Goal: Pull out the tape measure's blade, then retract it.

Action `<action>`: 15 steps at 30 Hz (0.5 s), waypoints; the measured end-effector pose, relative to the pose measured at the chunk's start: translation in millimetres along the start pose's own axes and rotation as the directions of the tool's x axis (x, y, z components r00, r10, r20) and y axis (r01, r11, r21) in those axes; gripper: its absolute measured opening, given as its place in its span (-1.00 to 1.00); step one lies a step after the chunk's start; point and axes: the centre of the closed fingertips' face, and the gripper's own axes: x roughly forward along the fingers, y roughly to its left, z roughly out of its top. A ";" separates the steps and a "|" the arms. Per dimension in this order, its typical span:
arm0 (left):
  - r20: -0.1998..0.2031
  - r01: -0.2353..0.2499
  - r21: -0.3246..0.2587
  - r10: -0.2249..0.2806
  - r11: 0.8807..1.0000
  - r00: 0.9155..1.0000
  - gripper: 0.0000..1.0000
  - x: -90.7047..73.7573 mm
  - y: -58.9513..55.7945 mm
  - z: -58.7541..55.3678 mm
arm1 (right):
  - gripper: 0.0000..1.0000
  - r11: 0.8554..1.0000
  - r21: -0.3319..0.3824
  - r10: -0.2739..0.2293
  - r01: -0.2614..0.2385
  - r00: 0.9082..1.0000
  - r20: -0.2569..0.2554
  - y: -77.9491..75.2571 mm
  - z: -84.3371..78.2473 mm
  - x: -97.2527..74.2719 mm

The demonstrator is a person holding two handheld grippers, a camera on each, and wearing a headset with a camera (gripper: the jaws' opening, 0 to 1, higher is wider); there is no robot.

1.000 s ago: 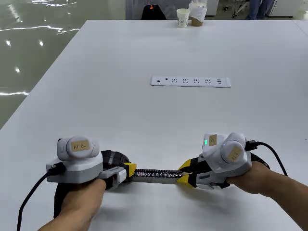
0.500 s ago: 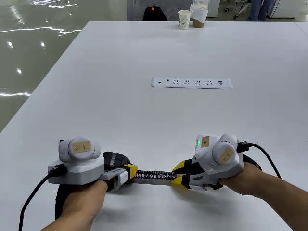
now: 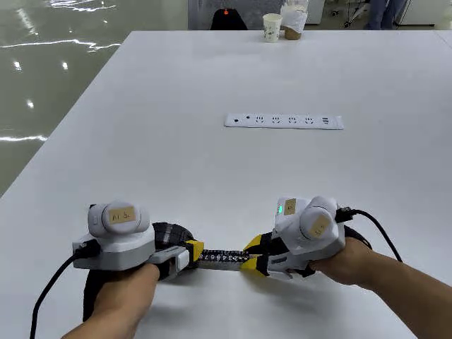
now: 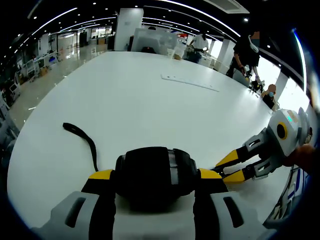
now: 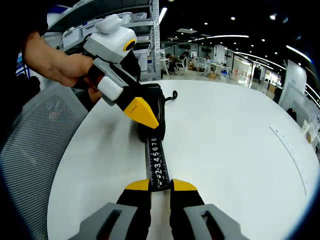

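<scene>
A black tape measure case (image 4: 154,175) sits between the yellow-tipped jaws of my left gripper (image 3: 189,251), which is shut on it near the table's front edge. Its short black blade (image 3: 222,257) with white numbers runs right to my right gripper (image 3: 252,257), shut on the blade's end. In the right gripper view the blade (image 5: 156,162) stretches from my right gripper (image 5: 160,186) up to the case (image 5: 152,107). A black wrist strap (image 4: 84,141) trails from the case on the table.
A white power strip (image 3: 284,121) lies mid-table. A paper cup (image 3: 271,27) and a brown bag (image 3: 292,19) stand at the far edge. The white table (image 3: 212,162) is wide and bare between. People stand far behind it.
My right gripper has moved left toward the case, and the exposed blade has grown shorter. The left gripper holds still on the case.
</scene>
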 end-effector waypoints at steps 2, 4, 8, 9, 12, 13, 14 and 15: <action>0.000 0.000 -0.001 0.000 1.000 1.000 0.15 0.0 0.0 0.0 | -0.80 1.000 -0.001 0.001 -0.001 1.000 0.003 0.2 1.4 1.9; -0.001 0.001 -0.001 -0.001 1.000 1.000 0.15 0.0 0.1 -0.1 | -0.80 1.000 -0.002 0.002 -0.002 1.000 0.004 0.6 3.1 3.6; -0.002 0.001 -0.004 -0.001 1.000 1.000 0.15 0.0 0.0 -0.2 | -0.80 1.000 -0.001 0.003 -0.003 1.000 0.007 1.0 5.6 6.8; -0.002 0.001 -0.003 -0.001 1.000 1.000 0.15 0.1 0.1 -0.1 | -0.80 1.000 -0.002 0.004 -0.004 1.000 0.008 1.2 6.5 7.6; -0.003 0.000 -0.005 0.000 1.000 1.000 0.15 0.2 0.1 0.0 | -0.80 1.000 -0.003 0.005 -0.005 1.000 0.010 1.2 8.0 9.4; -0.003 0.000 -0.005 0.000 1.000 1.000 0.15 0.2 0.1 0.0 | -0.80 1.000 -0.004 0.005 -0.005 1.000 0.010 1.2 8.4 9.9; -0.002 0.000 -0.006 0.000 1.000 1.000 0.15 0.3 0.1 0.1 | -0.80 1.000 -0.004 0.006 -0.005 1.000 0.011 1.2 9.1 10.6; -0.002 0.000 -0.005 0.000 1.000 1.000 0.15 0.3 0.1 0.1 | -0.80 1.000 -0.003 0.006 -0.006 1.000 0.012 1.2 9.6 11.2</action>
